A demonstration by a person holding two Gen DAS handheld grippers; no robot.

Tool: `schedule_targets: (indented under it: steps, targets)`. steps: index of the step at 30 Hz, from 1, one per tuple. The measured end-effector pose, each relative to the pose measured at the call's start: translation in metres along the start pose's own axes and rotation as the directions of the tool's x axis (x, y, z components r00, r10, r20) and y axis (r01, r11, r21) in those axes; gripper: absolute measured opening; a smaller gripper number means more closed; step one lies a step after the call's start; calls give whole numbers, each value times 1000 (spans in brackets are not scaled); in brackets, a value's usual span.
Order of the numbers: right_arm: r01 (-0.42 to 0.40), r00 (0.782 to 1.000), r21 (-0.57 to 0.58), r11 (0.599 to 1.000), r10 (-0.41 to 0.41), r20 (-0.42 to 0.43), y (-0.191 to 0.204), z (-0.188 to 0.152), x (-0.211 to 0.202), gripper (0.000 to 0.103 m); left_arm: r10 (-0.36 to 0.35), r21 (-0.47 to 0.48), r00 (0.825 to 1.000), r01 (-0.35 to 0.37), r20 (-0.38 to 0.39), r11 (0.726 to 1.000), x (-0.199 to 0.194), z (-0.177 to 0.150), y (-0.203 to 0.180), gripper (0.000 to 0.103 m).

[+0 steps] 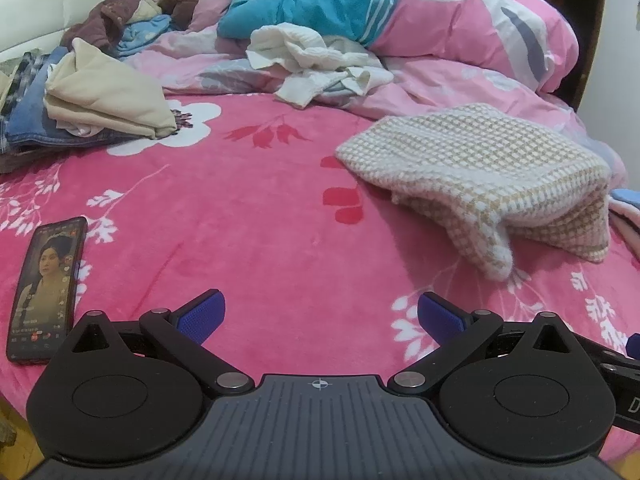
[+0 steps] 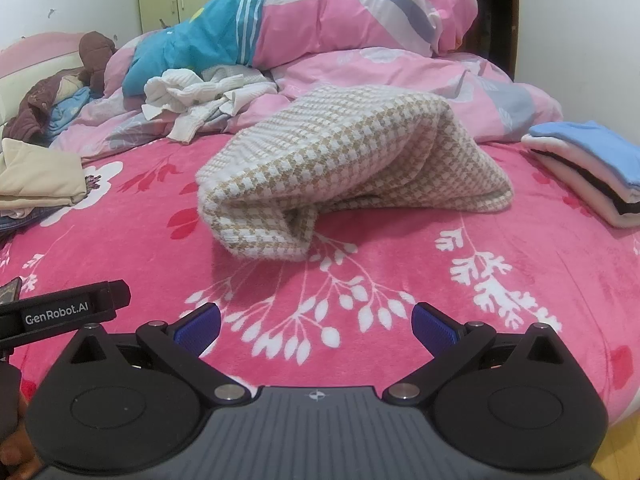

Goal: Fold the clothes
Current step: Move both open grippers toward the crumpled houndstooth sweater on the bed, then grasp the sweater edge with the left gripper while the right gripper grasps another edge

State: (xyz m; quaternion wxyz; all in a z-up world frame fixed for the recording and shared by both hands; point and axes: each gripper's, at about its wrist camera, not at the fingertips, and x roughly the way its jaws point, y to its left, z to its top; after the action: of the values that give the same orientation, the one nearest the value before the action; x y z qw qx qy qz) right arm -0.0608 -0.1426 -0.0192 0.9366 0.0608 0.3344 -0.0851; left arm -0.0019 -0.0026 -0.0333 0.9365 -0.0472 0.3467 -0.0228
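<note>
Phone [image 1: 46, 288] lay at far left on the pink floral bed [image 1: 248, 220], loose clothes heap [image 1: 92, 108] behind it. Left claw [image 1: 320, 316] hovered low over bare blanket, jaws spread wide and empty; houndstooth knit garment [image 2: 352, 156] sat rumpled mid-bed, ahead and apart from both claws. Right claw [image 2: 316, 326] likewise gaped empty, folded stack [image 2: 592, 168] at far right.
</note>
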Motion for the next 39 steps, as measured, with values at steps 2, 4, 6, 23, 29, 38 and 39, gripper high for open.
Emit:
schedule_targets:
  steps: [2,4,6,23,29,38,39]
  targets:
    - [0,1000,0,1000,0,0,0,0,0,103,0,7,1000,0,4,1000,-1,0,-1,103]
    - [-1,1000,1,1000,1,0,-1,0,0,103,0,14,1000,0,7,1000,-1,-1,-2,103]
    - [-1,1000,2,1000,1,-1,-2,0,0,103,-1,19,1000,1,7,1000,-1,-1,-3,103]
    - [-16,996,2,1000,16,87,-24,10,-8,103,-93,86,991,84,101,993,10,0,-15,103]
    - [-38,982,49,998,28,188,-59,28,-6,103,-195,126,971,178,141,976,26,4,-32,103]
    - [-217,961,210,953,171,216,-116,69,38,103,-301,271,940,252,158,929,68,3,-82,103]
    - [-254,956,237,938,205,211,-121,74,47,103,-319,285,935,266,158,921,73,2,-85,103]
